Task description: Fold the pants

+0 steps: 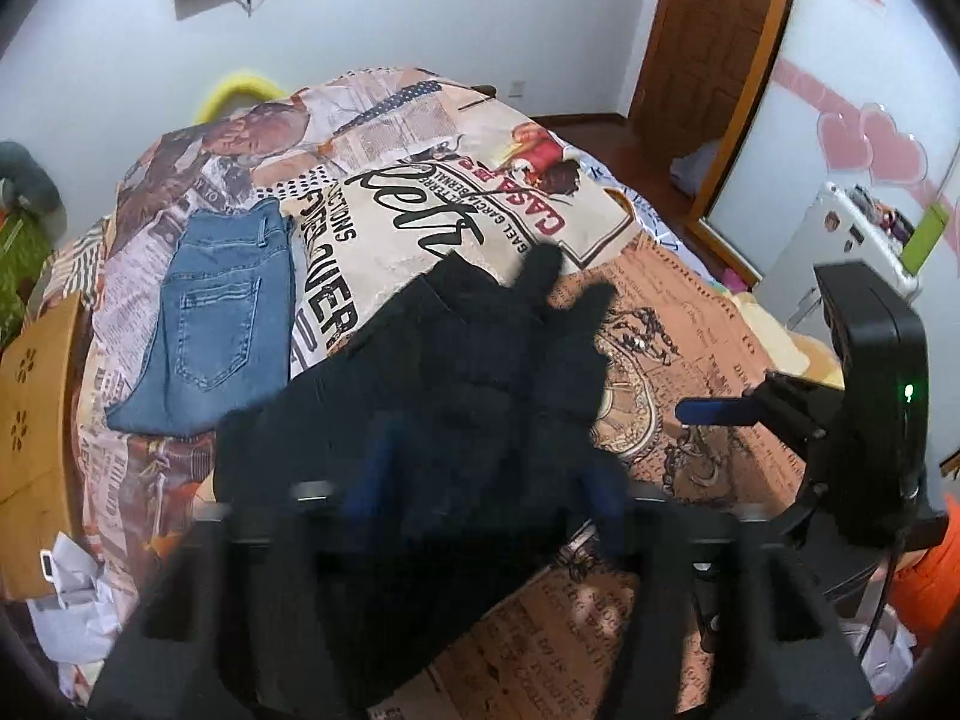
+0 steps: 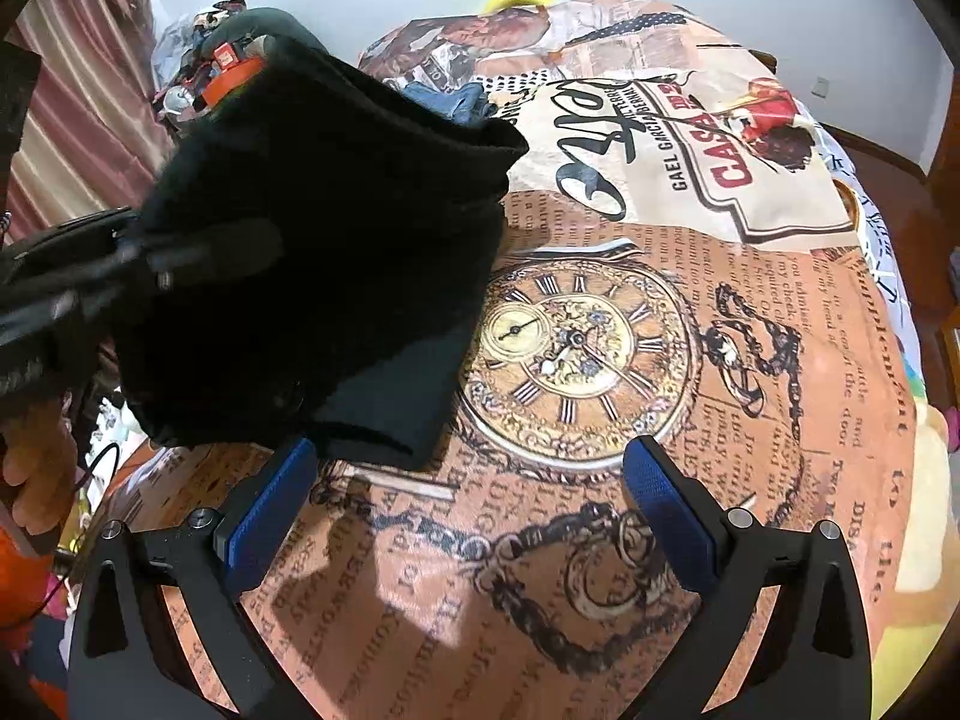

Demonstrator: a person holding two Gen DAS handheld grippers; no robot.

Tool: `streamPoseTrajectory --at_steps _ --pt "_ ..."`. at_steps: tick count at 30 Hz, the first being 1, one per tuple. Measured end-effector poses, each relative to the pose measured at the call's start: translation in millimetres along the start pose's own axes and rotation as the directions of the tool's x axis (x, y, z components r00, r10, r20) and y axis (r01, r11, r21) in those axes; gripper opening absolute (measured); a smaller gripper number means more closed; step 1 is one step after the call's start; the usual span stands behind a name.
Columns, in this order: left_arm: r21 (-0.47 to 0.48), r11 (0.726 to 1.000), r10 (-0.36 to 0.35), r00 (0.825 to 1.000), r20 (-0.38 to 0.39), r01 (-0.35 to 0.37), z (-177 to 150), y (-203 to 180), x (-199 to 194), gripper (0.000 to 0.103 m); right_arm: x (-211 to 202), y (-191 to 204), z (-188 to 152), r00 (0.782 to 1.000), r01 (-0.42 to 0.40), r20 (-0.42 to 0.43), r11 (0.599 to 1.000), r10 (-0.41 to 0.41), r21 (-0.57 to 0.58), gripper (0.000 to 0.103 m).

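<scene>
Black pants (image 1: 480, 360) lie bunched on the printed bedspread (image 1: 690, 312), partly raised in a thick fold (image 2: 324, 240). My left gripper (image 1: 489, 456) is blurred, its blue pads spread apart with the black cloth lying between and over them, not pinched. In the right wrist view it (image 2: 180, 258) sits half buried under the fold at the left. My right gripper (image 2: 468, 480) stands open just right of the pants over the clock print, nothing between its fingers. One of its blue fingers (image 1: 714, 409) shows at the right in the left wrist view.
Folded blue jeans (image 1: 210, 312) lie at the bed's far left. A wooden table (image 1: 36, 390) stands beside the bed on the left, with crumpled paper (image 1: 72, 588) below it. A white appliance (image 1: 840, 240) and a wooden door (image 1: 708, 30) are at the right.
</scene>
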State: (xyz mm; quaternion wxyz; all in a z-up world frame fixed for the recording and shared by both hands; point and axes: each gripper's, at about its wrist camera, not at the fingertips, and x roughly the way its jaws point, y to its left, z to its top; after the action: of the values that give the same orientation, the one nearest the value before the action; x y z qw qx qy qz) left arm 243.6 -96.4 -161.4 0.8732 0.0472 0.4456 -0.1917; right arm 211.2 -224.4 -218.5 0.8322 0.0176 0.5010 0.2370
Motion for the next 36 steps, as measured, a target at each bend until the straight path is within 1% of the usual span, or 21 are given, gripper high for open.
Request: streamPoseTrajectory --at_steps 2,4,5,7,9,11,13,15,16,17,18,21,22,24,25,27,28,29,33,35,36 --pt "-0.015 1.000 -0.010 1.000 0.014 0.010 1 2 -6 0.075 -2 0 -1 1.000 -0.001 0.005 1.000 0.001 0.002 0.101" --pt "-0.028 1.000 -0.013 0.999 0.035 0.014 3 11 -17 0.087 -4 1 -2 1.000 -0.006 0.012 1.000 0.006 0.002 0.101" --pt "-0.035 0.999 -0.003 0.999 0.050 0.005 5 14 -19 0.089 -5 2 -2 1.000 -0.010 0.014 1.000 0.010 0.002 0.101" --pt "-0.059 0.998 0.044 0.995 0.093 -0.039 6 28 -31 0.096 -6 4 -3 1.000 -0.017 0.017 1.000 0.017 -0.003 0.101" --pt "-0.088 0.992 0.095 0.988 0.120 -0.085 6 47 -42 0.098 -7 7 -3 1.000 -0.020 0.021 1.000 0.020 -0.013 0.101" --pt "-0.136 0.981 0.155 0.979 0.131 -0.138 5 71 -48 0.100 -7 11 -2 0.999 -0.027 0.025 0.999 0.027 -0.021 0.102" --pt "-0.162 0.963 0.238 0.963 0.124 -0.217 2 96 -46 0.101 -7 14 -1 0.999 -0.039 0.026 0.999 0.040 -0.029 0.102" --pt "-0.177 0.938 0.317 0.944 0.089 -0.298 -4 120 -35 0.101 -6 19 -1 0.998 -0.048 0.026 0.998 0.049 -0.034 0.102" --pt "-0.188 0.922 0.353 0.934 0.054 -0.337 -8 135 -24 0.101 -7 21 -1 0.998 -0.051 0.028 0.998 0.052 -0.035 0.102" --pt "-0.196 0.911 0.373 0.928 0.018 -0.363 -12 148 -14 0.101 -7 24 -1 0.998 -0.054 0.030 0.998 0.055 -0.036 0.102" --pt "-0.203 0.899 0.390 0.920 -0.035 -0.389 -17 165 1 0.101 -7 26 -1 0.998 -0.056 0.034 0.998 0.057 -0.037 0.102" --pt "-0.226 0.884 0.383 0.911 -0.151 -0.409 -34 199 37 0.101 -5 32 4 0.997 -0.067 0.047 0.997 0.069 -0.029 0.102" --pt "-0.228 0.881 0.381 0.907 -0.177 -0.415 -38 206 47 0.101 -5 33 4 0.996 -0.070 0.051 0.997 0.071 -0.026 0.102" --pt "-0.223 0.872 0.383 0.891 -0.245 -0.436 -50 219 72 0.101 -2 35 8 0.995 -0.076 0.060 0.997 0.077 -0.014 0.102" --pt "-0.219 0.873 0.376 0.887 -0.267 -0.436 -56 224 79 0.101 1 36 10 0.995 -0.079 0.062 0.997 0.080 -0.007 0.102" --pt "-0.224 0.882 0.338 0.888 -0.311 -0.414 -69 228 96 0.101 5 36 12 0.995 -0.084 0.062 0.996 0.084 0.005 0.102" --pt "-0.237 0.893 0.298 0.897 -0.327 -0.384 -77 228 102 0.101 10 36 13 0.995 -0.084 0.059 0.996 0.083 0.009 0.102" --pt "-0.243 0.898 0.279 0.902 -0.330 -0.366 -81 226 104 0.101 13 36 14 0.995 -0.079 0.054 0.997 0.078 0.009 0.102" --pt "-0.253 0.916 0.232 0.925 -0.300 -0.311 -89 214 94 0.101 35 30 14 0.999 -0.046 -0.006 0.999 0.046 -0.005 0.101" --pt "-0.252 0.931 0.190 0.940 -0.284 -0.264 -88 204 86 0.101 47 22 15 0.995 -0.083 -0.056 0.997 0.083 0.000 0.102" --pt "-0.244 0.939 0.171 0.946 -0.275 -0.241 -88 197 82 0.101 48 19 15 0.993 -0.100 -0.062 0.995 0.100 -0.005 0.101"
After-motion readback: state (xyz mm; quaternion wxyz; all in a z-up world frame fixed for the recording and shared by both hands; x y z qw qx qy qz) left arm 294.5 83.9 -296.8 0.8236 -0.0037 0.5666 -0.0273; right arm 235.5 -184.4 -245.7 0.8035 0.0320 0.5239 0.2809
